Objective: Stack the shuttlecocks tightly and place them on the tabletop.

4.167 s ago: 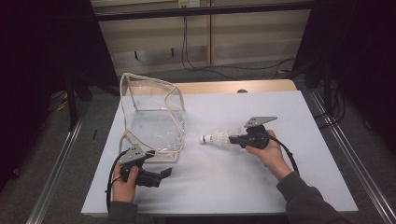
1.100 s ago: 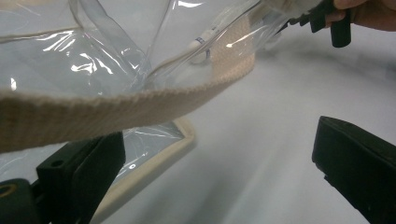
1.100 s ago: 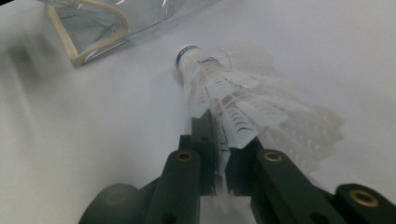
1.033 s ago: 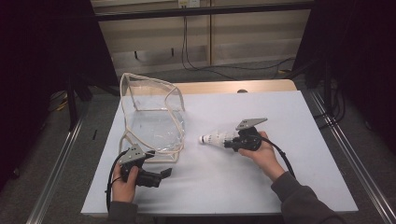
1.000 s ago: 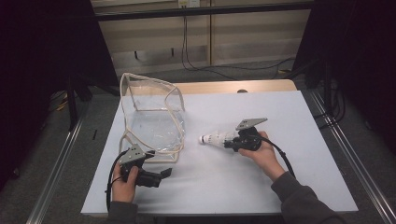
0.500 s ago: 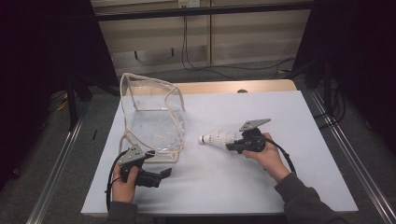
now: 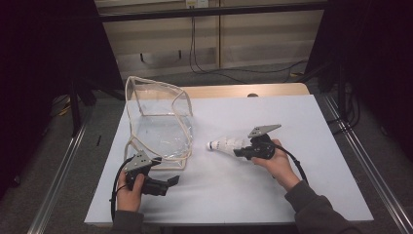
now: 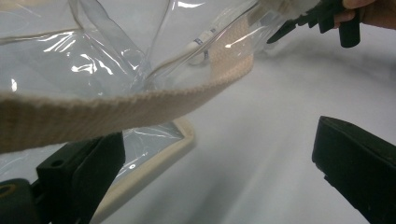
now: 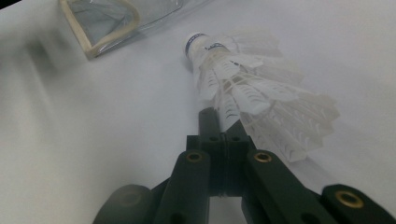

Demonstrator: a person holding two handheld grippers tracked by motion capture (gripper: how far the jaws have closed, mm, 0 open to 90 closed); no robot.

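A white feather shuttlecock [image 7: 226,145] [image 9: 243,79] lies on its side on the white table [image 7: 292,117], cork end toward the bag. My right gripper [image 7: 238,152] [image 9: 219,126] is shut on its feather skirt; the jaws have just been closing and meet with feathers pinched between them. A clear plastic bag [image 7: 158,122] [image 8: 93,65] with beige trim stands open at the left of the table. My left gripper [image 7: 173,181] [image 8: 219,172] rests at the bag's near corner, open wide. The bag's beige strap [image 8: 116,109] crosses just above its left jaw, and nothing is gripped.
The table's near edge runs just below both hands. A wooden board [image 7: 224,91] borders the far edge, with metal rails on the floor at either side. The bag's corner [image 9: 100,18] lies a short way beyond the shuttlecock's cork.
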